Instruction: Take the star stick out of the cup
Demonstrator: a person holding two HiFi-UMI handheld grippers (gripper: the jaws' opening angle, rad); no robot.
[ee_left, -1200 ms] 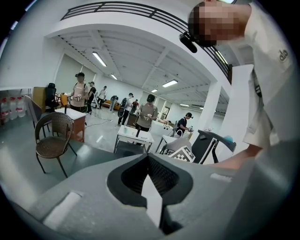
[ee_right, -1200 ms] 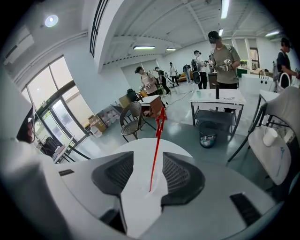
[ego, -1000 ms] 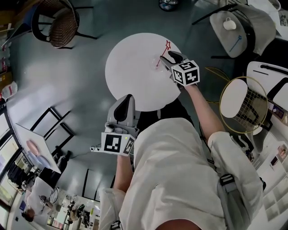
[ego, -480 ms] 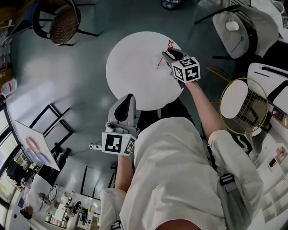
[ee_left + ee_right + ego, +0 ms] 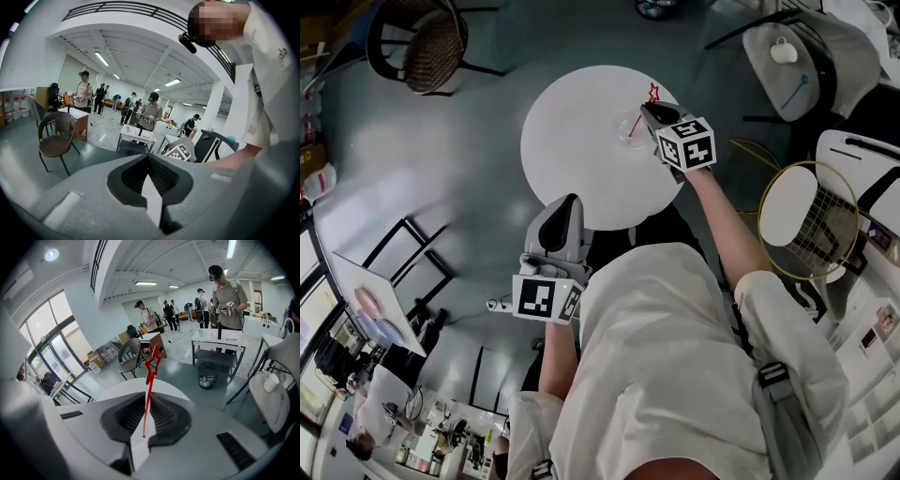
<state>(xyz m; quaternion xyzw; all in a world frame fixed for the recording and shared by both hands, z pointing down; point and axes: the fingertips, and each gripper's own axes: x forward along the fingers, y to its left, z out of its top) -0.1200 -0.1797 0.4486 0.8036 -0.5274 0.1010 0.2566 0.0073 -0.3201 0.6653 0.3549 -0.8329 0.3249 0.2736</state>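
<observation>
- One round white table [image 5: 572,150] stands on a glossy grey-green floor [image 5: 441,159], and we look steeply down on it.
- Three seats ring it. A brown wicker chair [image 5: 431,47] stands at the far left and a yellow-framed wire chair [image 5: 811,220] at the right. A pale seat [image 5: 825,56] at the far right carries a white mug [image 5: 784,52].
- Several people [image 5: 228,291] stand far off in the hall among white work tables [image 5: 218,338]. Strip lights [image 5: 145,283] run overhead and tall windows [image 5: 56,333] fill the left wall.
- We see the star stick [image 5: 653,93] as a thin, straight red shaft topped by an outlined red star. It leans up and away to the far right.
- Its lower end runs down to the cup [image 5: 625,132], which is clear and so faint that we barely make it out. The cup sits on the far right part of the table. The head view is too small for us to tell how deep the stick sits in it.
- Our right tool [image 5: 649,111] is just right of the cup. Its jaws have just been closing and are now narrow, with the pads pinching the red shaft below the star.
- Our left tool [image 5: 568,201] hangs over the near edge of the table, well apart from the cup. Its jaws are together with nothing between them.
</observation>
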